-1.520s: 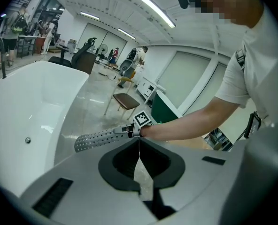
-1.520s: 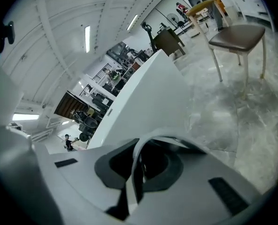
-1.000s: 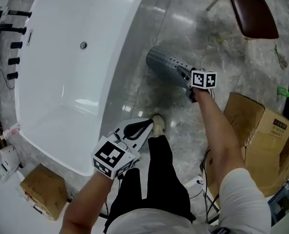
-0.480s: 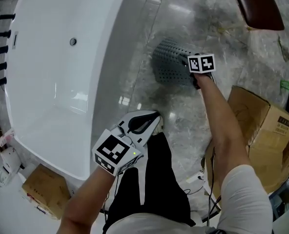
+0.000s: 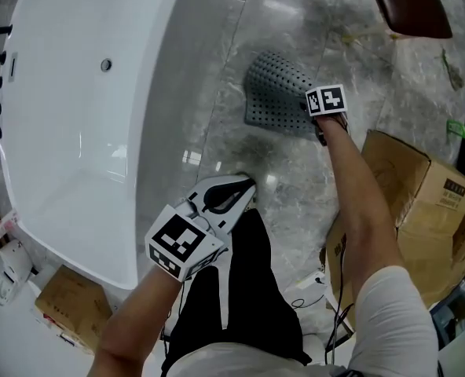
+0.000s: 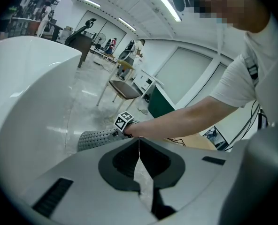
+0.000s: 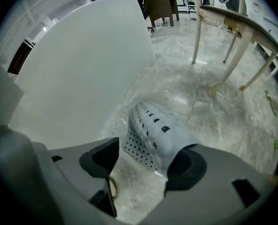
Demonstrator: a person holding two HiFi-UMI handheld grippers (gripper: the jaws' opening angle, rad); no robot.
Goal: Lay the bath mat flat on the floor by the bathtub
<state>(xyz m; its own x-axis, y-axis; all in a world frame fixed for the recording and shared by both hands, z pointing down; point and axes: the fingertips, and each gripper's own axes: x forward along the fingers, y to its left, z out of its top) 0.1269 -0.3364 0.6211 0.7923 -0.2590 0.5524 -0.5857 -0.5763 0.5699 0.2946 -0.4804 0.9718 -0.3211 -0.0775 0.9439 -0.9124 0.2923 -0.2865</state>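
The grey perforated bath mat lies on the marble floor beside the white bathtub, partly unrolled and still humped. My right gripper points steeply down at its near edge. Its jaws have just been opening, and in the right gripper view the right gripper stands wide, with the mat leaning on one jaw and not clamped. My left gripper hangs nearer me by the tub's side, holding nothing. The left gripper has its tips together there, with the mat beyond.
A large cardboard box sits right of my right arm. A brown-seated chair stands at the far right, and a small box lies at the tub's near end. Table legs rise beyond the mat.
The right gripper has come down with the rolled mat to the floor and its jaws have opened. The mat has spread from a tight roll into a flatter sheet. The left gripper sank slightly.
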